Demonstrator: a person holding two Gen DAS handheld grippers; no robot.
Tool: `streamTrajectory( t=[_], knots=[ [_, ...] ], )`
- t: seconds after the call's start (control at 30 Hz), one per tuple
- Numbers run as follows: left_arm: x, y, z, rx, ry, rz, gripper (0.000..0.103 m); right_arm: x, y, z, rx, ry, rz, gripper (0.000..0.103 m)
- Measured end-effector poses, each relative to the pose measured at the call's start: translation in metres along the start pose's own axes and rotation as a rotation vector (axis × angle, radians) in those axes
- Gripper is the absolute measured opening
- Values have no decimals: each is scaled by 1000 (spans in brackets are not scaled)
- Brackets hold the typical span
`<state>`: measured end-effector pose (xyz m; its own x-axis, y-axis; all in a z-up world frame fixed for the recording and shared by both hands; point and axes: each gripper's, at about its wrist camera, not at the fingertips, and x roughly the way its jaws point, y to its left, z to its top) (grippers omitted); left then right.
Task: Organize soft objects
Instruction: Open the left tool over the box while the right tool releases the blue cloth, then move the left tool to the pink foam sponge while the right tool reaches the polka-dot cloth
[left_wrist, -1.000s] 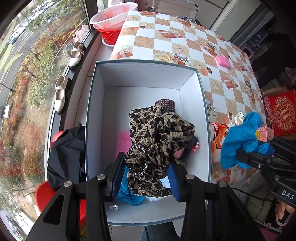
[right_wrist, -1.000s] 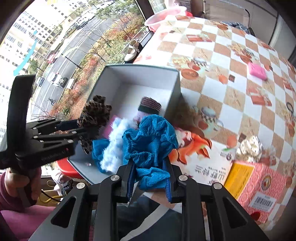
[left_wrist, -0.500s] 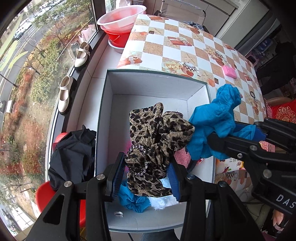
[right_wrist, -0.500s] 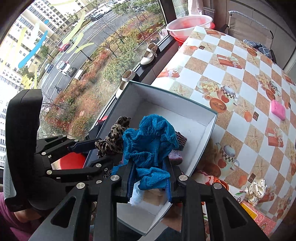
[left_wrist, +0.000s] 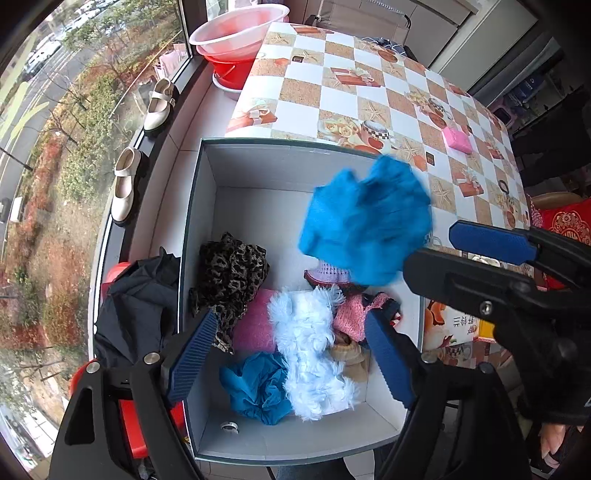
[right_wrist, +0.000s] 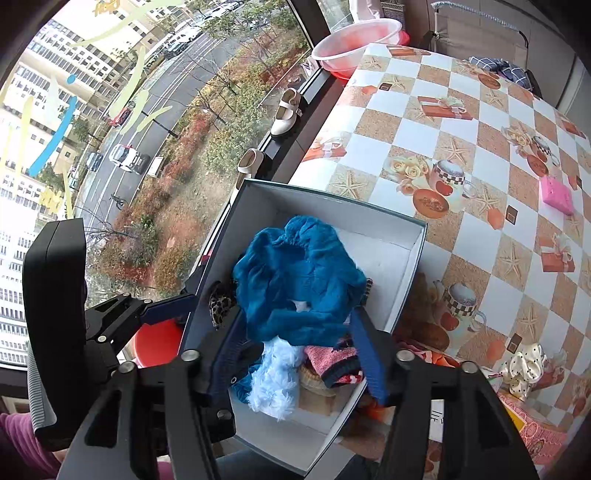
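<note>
Right wrist view shows your fingers spread wide, the limp, featherlight blue scrunchie loose between them; pinch its bunched middle.

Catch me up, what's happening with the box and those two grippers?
A person with two handheld grippers is sorting soft items into the grey box. Both sets of jaws are open: the left gripper hangs over the leopard-print scrunchie lying in the box, and the blue scrunchie looks blurred, apparently in mid-air just off the right gripper, above the box. A white fluffy piece and other items already lie inside.
</note>
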<state>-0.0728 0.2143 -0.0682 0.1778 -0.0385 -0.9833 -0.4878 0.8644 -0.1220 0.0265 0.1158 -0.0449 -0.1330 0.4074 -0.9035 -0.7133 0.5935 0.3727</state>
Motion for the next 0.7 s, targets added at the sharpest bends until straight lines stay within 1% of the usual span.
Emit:
streamTrajectory(
  t=[0.07, 0.1, 0.13, 0.17, 0.2, 0.33, 0.4, 0.5, 0.6, 0.7],
  knots=[
    [0, 1, 1, -9, 1, 6, 95, -2, -2, 1, 10, -7, -3, 63],
    [0, 2, 2, -16, 6, 12, 103, -3, -3, 1, 14, -9, -6, 63],
    [1, 3, 3, -20, 11, 15, 102, -4, -4, 2, 17, -12, -9, 64],
    [2, 4, 3, -24, 14, 15, 102, -6, -4, 2, 21, -14, -15, 79],
    [3, 4, 3, -25, 17, 18, 102, -7, -5, 2, 27, -18, -24, 91],
    [3, 1, 3, -8, 21, 29, 102, -16, -7, 2, 42, -26, -26, 91],
    [1, -2, 4, -2, 26, 18, 102, -22, -7, 1, 44, -25, -28, 91],
    [-3, -11, 7, 11, 32, -19, 102, -35, -14, -6, 69, -21, -17, 91],
    [-9, -26, 12, 48, 31, -48, 102, -53, -29, -16, 121, -13, -5, 91],
    [-13, -46, 17, 95, 29, -67, 102, -79, -53, -30, 182, -17, -19, 91]
  ],
)
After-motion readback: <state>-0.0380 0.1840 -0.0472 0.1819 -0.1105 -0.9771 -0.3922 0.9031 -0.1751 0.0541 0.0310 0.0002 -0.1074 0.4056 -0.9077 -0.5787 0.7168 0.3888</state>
